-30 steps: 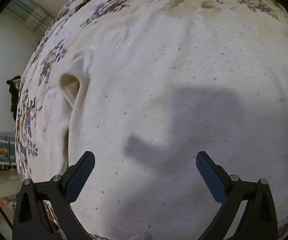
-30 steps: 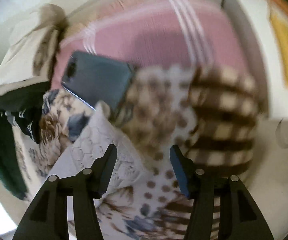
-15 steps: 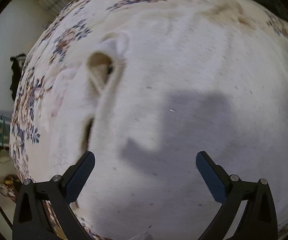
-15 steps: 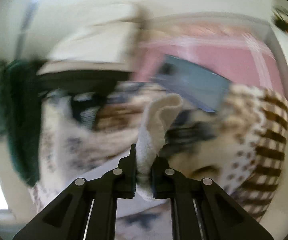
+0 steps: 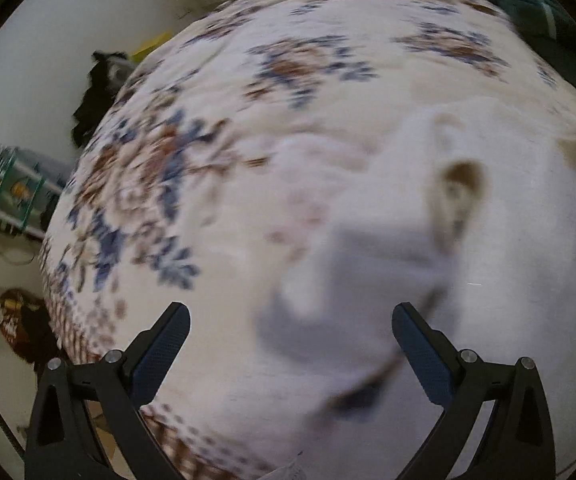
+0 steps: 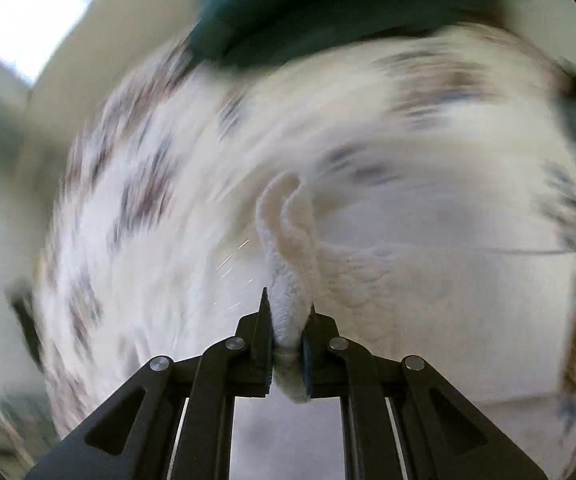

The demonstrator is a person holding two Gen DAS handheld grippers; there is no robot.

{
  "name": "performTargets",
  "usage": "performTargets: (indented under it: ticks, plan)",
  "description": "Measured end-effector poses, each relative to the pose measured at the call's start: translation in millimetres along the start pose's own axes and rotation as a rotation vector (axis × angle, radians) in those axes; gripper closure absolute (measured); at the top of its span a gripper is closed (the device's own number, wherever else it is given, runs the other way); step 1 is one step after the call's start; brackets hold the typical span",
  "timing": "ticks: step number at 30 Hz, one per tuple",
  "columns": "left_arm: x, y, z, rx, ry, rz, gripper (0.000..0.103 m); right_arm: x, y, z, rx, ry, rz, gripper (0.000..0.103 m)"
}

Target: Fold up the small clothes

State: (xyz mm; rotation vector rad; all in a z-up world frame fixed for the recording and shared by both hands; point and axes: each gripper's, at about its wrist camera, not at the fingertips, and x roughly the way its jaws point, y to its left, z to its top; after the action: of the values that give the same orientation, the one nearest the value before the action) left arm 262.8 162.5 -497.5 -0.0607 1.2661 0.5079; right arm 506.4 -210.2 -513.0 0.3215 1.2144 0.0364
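Observation:
A small cream-white garment (image 5: 507,280) lies spread on a floral bedsheet (image 5: 192,184), with a sleeve opening (image 5: 461,192) showing at right. My left gripper (image 5: 289,334) is open and empty, hovering above the garment's left edge. My right gripper (image 6: 288,320) is shut on a textured white fold of the garment (image 6: 288,248) and holds it up over the bed; that view is blurred by motion.
The bed edge drops off at left in the left wrist view, with floor clutter and a green rack (image 5: 12,188) beyond. A dark green cloth (image 6: 327,4) lies at the far side of the bed. A black item (image 5: 96,96) sits by the wall.
My right gripper closed on the white fabric and swung it away from the pile toward the bed. My left gripper shifted left, so the garment now sits to its right.

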Motion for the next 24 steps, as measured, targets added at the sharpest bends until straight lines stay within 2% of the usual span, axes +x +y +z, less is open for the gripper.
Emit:
performTargets:
  ticks: [3,6,8,11,13,16,17,18,20,24]
  plan:
    - [14.0,35.4,-4.0,-0.03,0.016,0.026,0.0,68.8,93.9,-21.5,-0.19,0.087,-0.033,0.092]
    - [24.4,62.4,-9.4,-0.056,0.03,0.041,0.0,94.9,153.6,-54.0,-0.288,0.119,-0.032,0.092]
    - [29.9,76.5,-11.9,-0.077,0.04,0.044,0.0,105.5,178.9,-68.9,-0.329,0.131,-0.049,0.092]
    - [37.2,93.2,-15.3,-0.106,0.065,0.033,0.0,120.9,194.5,-78.2,-0.365,0.166,-0.109,0.092]
    - [38.3,104.6,-18.7,-0.132,0.083,0.0,0.0,123.5,191.6,-79.2,-0.333,0.211,-0.089,0.088]
    - [36.0,121.6,-27.0,-0.157,0.102,-0.091,0.0,99.4,164.0,-77.3,-0.202,0.277,0.034,0.064]
    - [35.3,127.7,-31.3,-0.165,0.11,-0.122,0.0,82.2,147.8,-80.1,-0.149,0.276,0.058,0.051]
    - [35.3,133.7,-37.0,-0.171,0.121,-0.157,0.0,66.6,133.0,-83.7,-0.112,0.273,0.075,0.047]
    - [38.8,140.2,-48.5,-0.183,0.161,-0.218,0.0,41.9,104.1,-95.1,-0.055,0.279,0.099,0.047]
    - [62.8,137.0,-79.4,-0.226,0.288,-0.372,0.0,0.3,50.7,-124.0,0.03,0.291,0.045,0.046]
